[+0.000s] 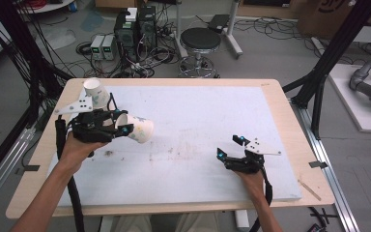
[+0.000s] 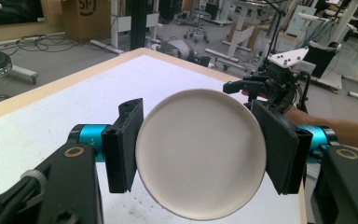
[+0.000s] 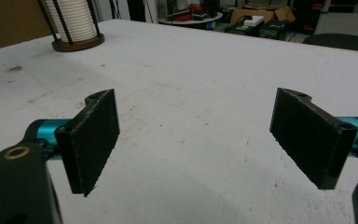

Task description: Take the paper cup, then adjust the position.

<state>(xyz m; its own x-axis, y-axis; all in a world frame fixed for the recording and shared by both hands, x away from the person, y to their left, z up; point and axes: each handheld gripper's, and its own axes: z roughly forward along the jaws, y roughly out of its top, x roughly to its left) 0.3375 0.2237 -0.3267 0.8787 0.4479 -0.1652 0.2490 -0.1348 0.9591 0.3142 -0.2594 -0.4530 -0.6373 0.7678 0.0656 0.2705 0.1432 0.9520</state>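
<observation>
A white paper cup with faint print lies on its side in the air over the left part of the white board, held by my left gripper. In the left gripper view the cup's round base faces the camera, and the left gripper is shut on it, one black pad on each side. My right gripper rests low over the board's right front, open. In the right gripper view the right gripper has nothing between its pads, just bare board.
A stack of white cups stands in a black-rod holder at the board's far left corner, just behind my left hand; its wooden base shows in the right gripper view. A stool and cables lie on the floor beyond the table.
</observation>
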